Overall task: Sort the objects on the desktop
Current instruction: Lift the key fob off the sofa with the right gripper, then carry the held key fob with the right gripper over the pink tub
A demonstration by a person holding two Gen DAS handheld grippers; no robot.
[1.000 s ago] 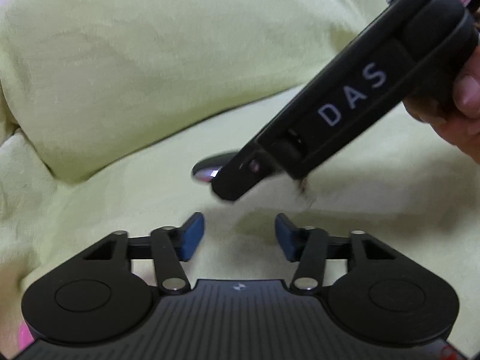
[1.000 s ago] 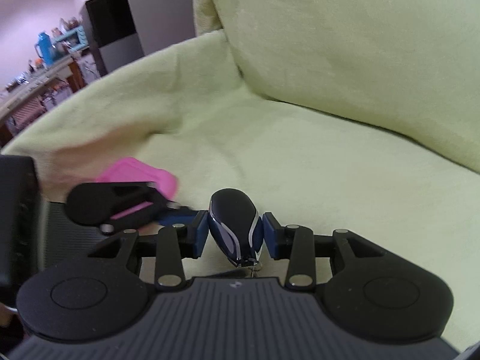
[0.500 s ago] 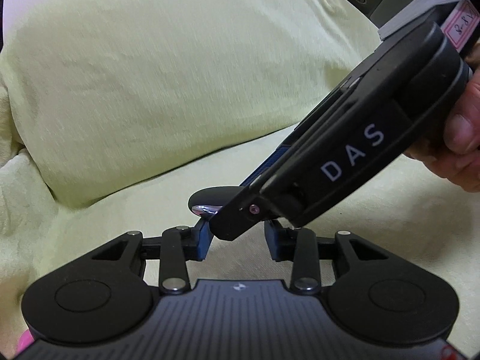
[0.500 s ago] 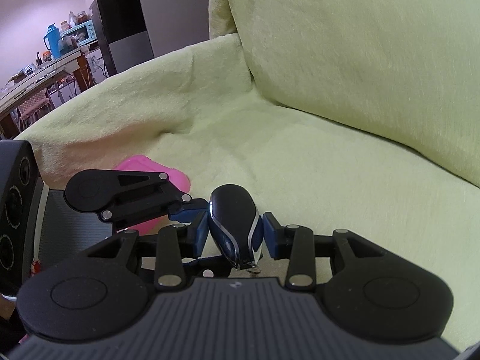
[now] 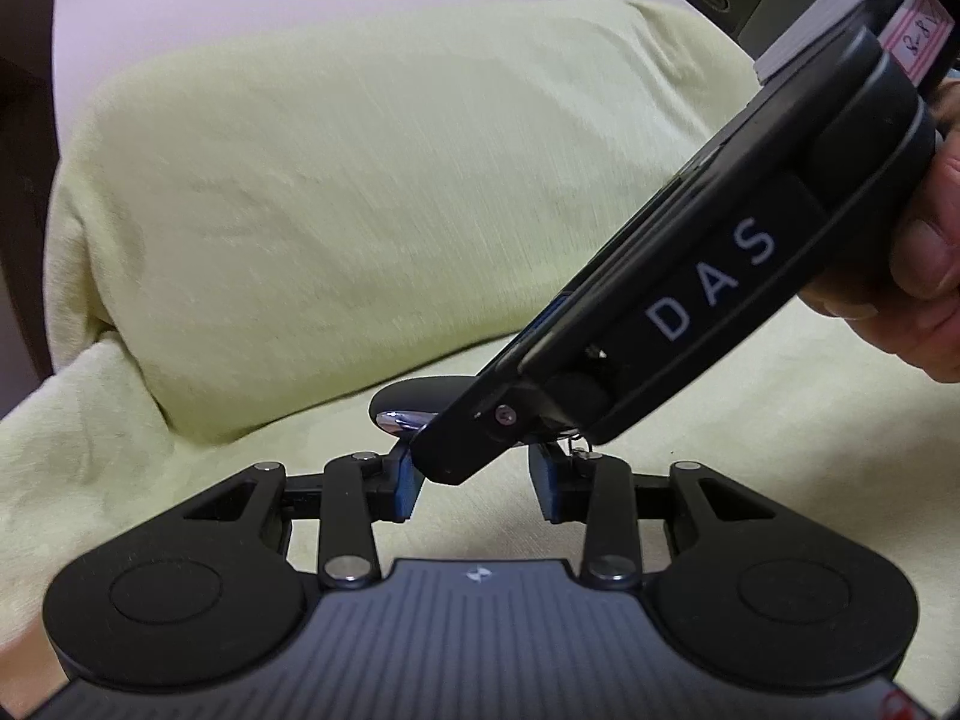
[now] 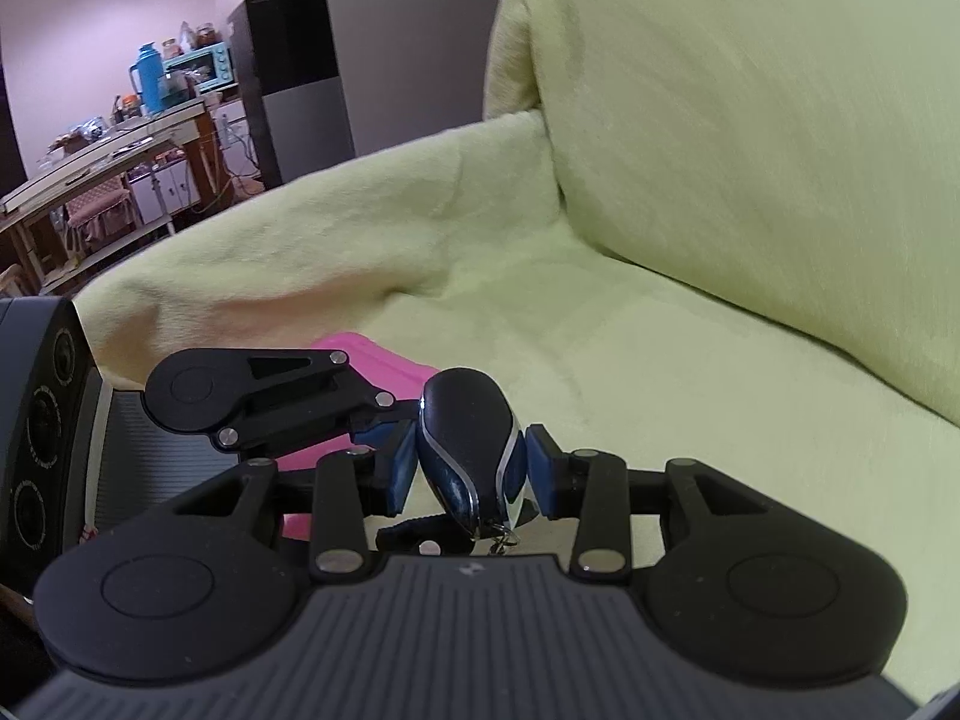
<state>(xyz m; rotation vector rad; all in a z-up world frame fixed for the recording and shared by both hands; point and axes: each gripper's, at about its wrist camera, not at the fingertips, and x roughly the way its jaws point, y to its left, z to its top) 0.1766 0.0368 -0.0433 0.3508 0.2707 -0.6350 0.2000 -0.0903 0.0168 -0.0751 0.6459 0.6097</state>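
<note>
A black car key fob with chrome trim and blue sides is clamped between the blue pads of my right gripper, above a pale green sofa seat. In the left wrist view the fob's rounded end sticks out past the right gripper's body, marked DAS. My left gripper is open, and the right gripper's tip sits between and just above its fingers. In the right wrist view the left gripper comes in from the left, with one blue finger beside the fob.
A pink object lies on the seat behind the left gripper. The sofa back cushion rises behind and the armrest runs to the left. A hand holds the right gripper. A cluttered table stands far left.
The two grippers have come together: the right one with the fob now sits between the left one's fingers, which have narrowed. Both views have tilted up from the seat.
</note>
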